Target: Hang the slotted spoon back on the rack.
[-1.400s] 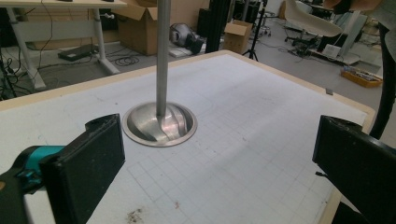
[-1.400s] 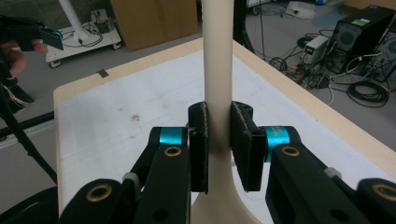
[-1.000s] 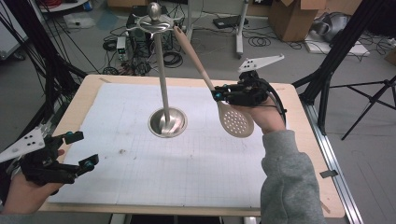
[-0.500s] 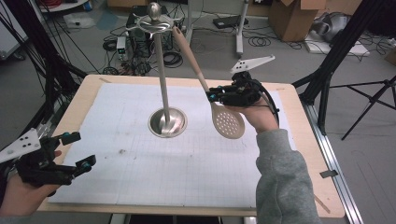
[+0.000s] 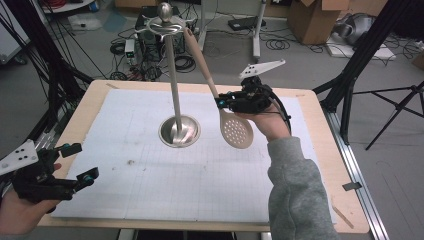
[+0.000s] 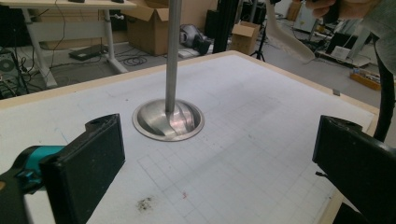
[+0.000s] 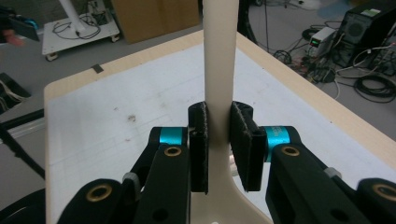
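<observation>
A metal stand rises from a round base point(image 5: 179, 131) point(image 6: 168, 120) in the middle of the white mat and has curved hooks point(image 5: 165, 22) at its top. A beige slotted spoon point(image 5: 236, 131) point(image 6: 285, 32) hangs tilted to the right of the stand. Its handle end is up by the hooks; whether it rests on one I cannot tell. My right gripper point(image 5: 222, 102) point(image 7: 218, 140) is shut on the spoon's handle point(image 7: 219, 56) just above the bowl. Above the table's front left corner my left gripper point(image 5: 82, 161) point(image 6: 219, 163) is open, with nothing between the jaws.
The white gridded mat point(image 5: 150, 190) covers most of the wooden table point(image 5: 320, 150). Black tripod legs point(image 5: 350, 80) stand off the right edge, and dark frames and cables point(image 5: 55, 75) run along the left. Cardboard boxes point(image 5: 310, 20) and equipment sit on the floor behind.
The right gripper and the spoon's bowl have shifted slightly left toward the stand. The left gripper has hardly moved.
</observation>
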Demonstrator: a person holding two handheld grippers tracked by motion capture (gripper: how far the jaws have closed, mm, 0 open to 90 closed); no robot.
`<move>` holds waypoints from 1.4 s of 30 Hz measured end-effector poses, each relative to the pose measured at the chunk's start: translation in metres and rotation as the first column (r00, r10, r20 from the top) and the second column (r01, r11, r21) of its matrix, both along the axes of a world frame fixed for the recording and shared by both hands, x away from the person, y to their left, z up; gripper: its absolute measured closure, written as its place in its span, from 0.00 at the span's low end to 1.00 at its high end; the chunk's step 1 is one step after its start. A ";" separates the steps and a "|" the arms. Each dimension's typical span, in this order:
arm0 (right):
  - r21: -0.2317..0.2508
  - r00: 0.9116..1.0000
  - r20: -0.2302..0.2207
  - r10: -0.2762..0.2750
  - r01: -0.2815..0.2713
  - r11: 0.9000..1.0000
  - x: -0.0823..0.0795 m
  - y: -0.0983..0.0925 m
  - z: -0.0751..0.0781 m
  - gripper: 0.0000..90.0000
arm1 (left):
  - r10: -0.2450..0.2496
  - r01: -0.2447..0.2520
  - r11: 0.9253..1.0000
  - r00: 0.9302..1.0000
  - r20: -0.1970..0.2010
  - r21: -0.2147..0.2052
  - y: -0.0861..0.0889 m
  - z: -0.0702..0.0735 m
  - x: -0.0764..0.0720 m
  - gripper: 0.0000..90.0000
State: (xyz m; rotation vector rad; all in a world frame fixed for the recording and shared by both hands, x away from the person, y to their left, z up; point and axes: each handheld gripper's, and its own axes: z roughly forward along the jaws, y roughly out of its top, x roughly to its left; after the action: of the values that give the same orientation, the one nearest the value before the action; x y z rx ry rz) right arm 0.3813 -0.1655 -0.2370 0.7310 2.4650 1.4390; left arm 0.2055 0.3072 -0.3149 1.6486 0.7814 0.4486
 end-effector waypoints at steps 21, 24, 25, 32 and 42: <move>-0.023 1.000 -0.012 -0.001 0.001 1.000 0.013 0.030 -0.012 0.86 | 0.014 -0.014 1.000 1.000 0.000 -0.009 0.008 0.001 -0.007 0.03; -0.025 1.000 -0.014 -0.004 0.004 1.000 0.014 0.032 -0.013 0.86 | 0.018 -0.018 1.000 1.000 -0.001 -0.008 0.009 0.000 -0.008 0.03; -0.027 1.000 -0.011 -0.003 0.002 1.000 0.015 0.033 -0.013 0.86 | 0.019 -0.019 1.000 1.000 -0.002 -0.006 0.009 0.000 -0.008 0.03; -0.037 1.000 -0.012 -0.007 0.006 0.999 0.018 0.039 -0.016 0.86 | 0.026 -0.026 1.000 1.000 0.008 -0.005 0.011 0.001 -0.011 0.03; -0.043 1.000 -0.004 -0.014 0.014 0.999 0.022 0.048 -0.020 0.86 | 0.032 -0.032 0.999 0.999 0.005 -0.004 0.013 0.001 -0.013 0.03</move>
State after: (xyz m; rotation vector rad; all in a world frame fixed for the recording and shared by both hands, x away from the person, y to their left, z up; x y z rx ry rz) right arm 0.4037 -0.1176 -0.2571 0.7418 2.4802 1.3771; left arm 0.1928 0.3198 -0.3141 1.6328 0.8054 0.4738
